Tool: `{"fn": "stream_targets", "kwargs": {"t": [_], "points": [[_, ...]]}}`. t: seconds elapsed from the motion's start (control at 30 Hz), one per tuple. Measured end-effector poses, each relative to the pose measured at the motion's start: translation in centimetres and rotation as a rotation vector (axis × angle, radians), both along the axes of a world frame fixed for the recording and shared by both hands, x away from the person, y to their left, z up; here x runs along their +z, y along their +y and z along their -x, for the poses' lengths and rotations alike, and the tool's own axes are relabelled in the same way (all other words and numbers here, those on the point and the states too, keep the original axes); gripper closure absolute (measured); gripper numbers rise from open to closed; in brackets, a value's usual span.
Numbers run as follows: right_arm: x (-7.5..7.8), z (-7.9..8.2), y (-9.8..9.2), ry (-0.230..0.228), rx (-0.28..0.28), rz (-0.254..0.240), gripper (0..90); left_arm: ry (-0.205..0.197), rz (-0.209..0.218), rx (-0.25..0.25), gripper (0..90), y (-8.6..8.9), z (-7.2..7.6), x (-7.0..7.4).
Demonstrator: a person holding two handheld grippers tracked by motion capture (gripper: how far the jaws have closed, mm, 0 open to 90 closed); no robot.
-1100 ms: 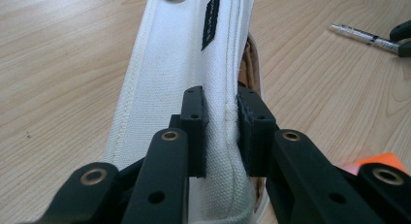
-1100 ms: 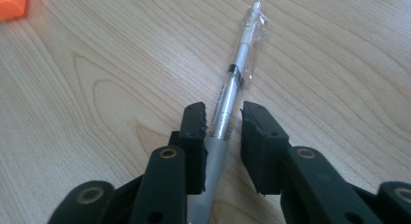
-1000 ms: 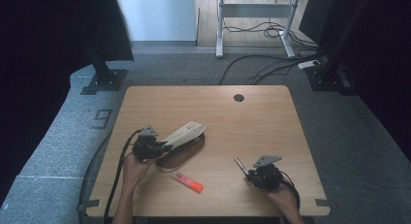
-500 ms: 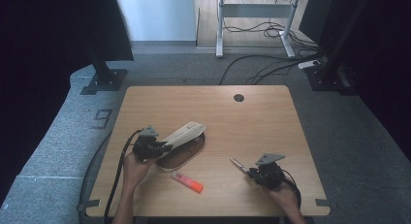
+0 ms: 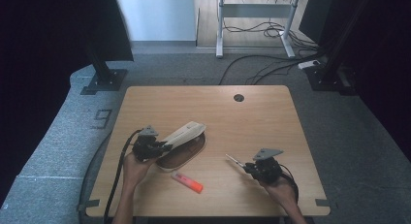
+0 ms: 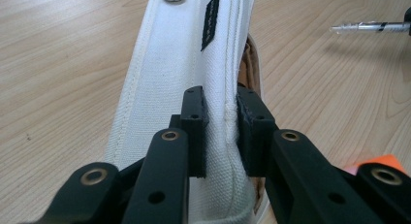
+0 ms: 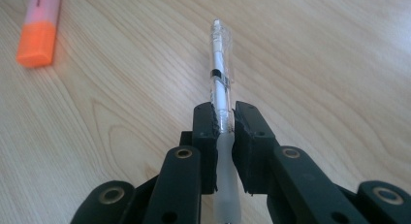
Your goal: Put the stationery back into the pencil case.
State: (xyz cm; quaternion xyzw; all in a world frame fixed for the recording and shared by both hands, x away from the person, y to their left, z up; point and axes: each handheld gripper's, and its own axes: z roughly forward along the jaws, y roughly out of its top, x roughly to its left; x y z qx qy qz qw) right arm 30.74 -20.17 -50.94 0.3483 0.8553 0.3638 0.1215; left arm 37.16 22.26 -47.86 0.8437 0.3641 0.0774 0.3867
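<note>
Clamped on the white canvas flap (image 6: 194,64) of the pencil case, my left gripper (image 6: 220,132) has its two black jaws pinching the fabric by its stitched edge; the flap is lifted clear of the brown leather-lined tray (image 5: 186,153) beneath. I judge this hold is there to keep the case open so that something can go in. In the high view the left gripper (image 5: 160,147) sits near the left edge of the light wooden tabletop (image 5: 252,122), toward the near side, with the case stretching away from it toward the middle.

My right gripper (image 7: 224,132) is closed on a clear plastic pen (image 7: 219,69) with a dark band, gripped low on its barrel so that most of the length projects ahead of the jaws — a sensible hold for steering the tip. From above, the right gripper (image 5: 246,167) is near the near right corner, and the pen (image 5: 233,159) points left toward the case, well apart from it.

An orange and pink highlighter (image 5: 187,182) lies flat close to the near edge, between the two grippers and just beside the case, untouched.

Assessment: the pen is in transit and not yet stowed — the next move calls for carrying it across to the open tray while the flap is held up.
</note>
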Motion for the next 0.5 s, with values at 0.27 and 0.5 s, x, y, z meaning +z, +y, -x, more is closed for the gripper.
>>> {"fn": "stream_targets", "kwargs": {"t": [0.27,0.5], "points": [[0.8,-0.8,1.2,-0.014,0.034,-0.015,78.1,-0.002,0.004,0.002,75.8,0.0,0.0,0.0],[1.2,-1.9,2.4,-0.018,0.065,-0.025,78.0,-0.004,0.007,0.005,75.9,0.0,0.0,0.1]]}}
